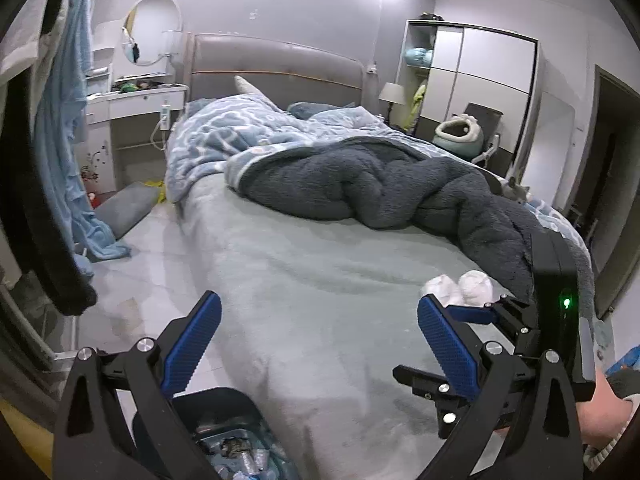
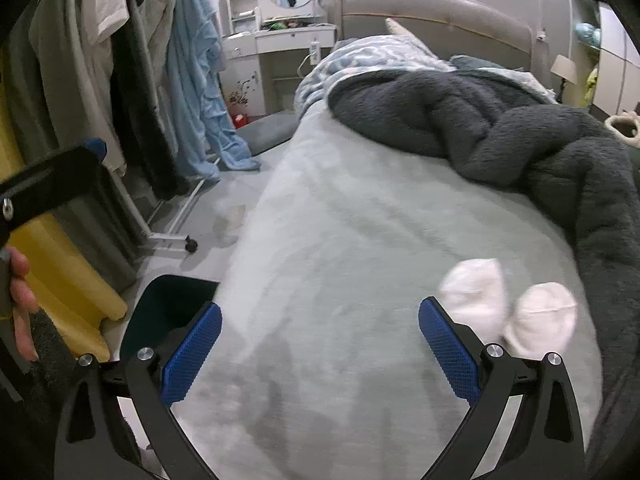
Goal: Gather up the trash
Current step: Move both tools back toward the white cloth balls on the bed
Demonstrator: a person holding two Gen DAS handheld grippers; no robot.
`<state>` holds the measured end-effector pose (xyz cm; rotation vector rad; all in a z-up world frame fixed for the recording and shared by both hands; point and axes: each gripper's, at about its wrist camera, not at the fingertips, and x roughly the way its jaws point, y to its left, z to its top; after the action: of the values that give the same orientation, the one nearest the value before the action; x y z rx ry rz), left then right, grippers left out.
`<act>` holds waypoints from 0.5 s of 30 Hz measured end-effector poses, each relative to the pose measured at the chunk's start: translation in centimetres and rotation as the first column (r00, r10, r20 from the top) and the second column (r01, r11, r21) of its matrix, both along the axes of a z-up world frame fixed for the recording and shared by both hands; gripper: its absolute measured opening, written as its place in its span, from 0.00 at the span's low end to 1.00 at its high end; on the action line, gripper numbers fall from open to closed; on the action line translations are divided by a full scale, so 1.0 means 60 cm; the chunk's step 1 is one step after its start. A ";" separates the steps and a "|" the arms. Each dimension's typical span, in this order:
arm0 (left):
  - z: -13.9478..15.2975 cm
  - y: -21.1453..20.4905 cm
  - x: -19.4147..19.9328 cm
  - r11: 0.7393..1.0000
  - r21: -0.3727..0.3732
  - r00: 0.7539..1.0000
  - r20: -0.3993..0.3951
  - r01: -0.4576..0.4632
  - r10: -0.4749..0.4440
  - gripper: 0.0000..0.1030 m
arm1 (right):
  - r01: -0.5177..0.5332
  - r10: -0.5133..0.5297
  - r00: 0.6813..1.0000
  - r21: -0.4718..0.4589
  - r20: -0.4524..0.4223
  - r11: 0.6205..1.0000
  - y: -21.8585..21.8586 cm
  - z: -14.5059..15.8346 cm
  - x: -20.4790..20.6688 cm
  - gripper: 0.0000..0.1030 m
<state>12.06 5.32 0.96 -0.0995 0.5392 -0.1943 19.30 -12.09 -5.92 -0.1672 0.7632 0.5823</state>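
Both claws, left (image 1: 319, 338) and right (image 2: 320, 344), are spread wide and empty over the bed (image 2: 340, 240), bin (image 1: 236, 436) beside the bed already has trash, two white wads (image 2: 508, 308) on the bed left, I reckon.

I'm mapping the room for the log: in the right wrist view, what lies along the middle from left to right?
Hanging clothes → blue towel → bare bed sheet → dark blanket.
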 end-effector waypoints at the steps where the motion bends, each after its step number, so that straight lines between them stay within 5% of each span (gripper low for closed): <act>1: -0.001 -0.008 0.002 1.000 0.002 1.000 -0.001 0.011 -0.011 0.97 | 0.008 -0.008 1.000 0.002 0.006 1.000 -0.008 0.004 0.002 0.97; 15: -0.026 -0.097 0.037 0.991 0.012 0.990 -0.039 0.134 -0.133 0.97 | 0.045 -0.047 0.997 0.031 0.068 0.999 -0.104 0.033 0.033 0.97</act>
<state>14.29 -0.51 -0.57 -0.0530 0.5852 -0.3194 21.29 -18.33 -3.94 -0.1410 0.6902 0.5417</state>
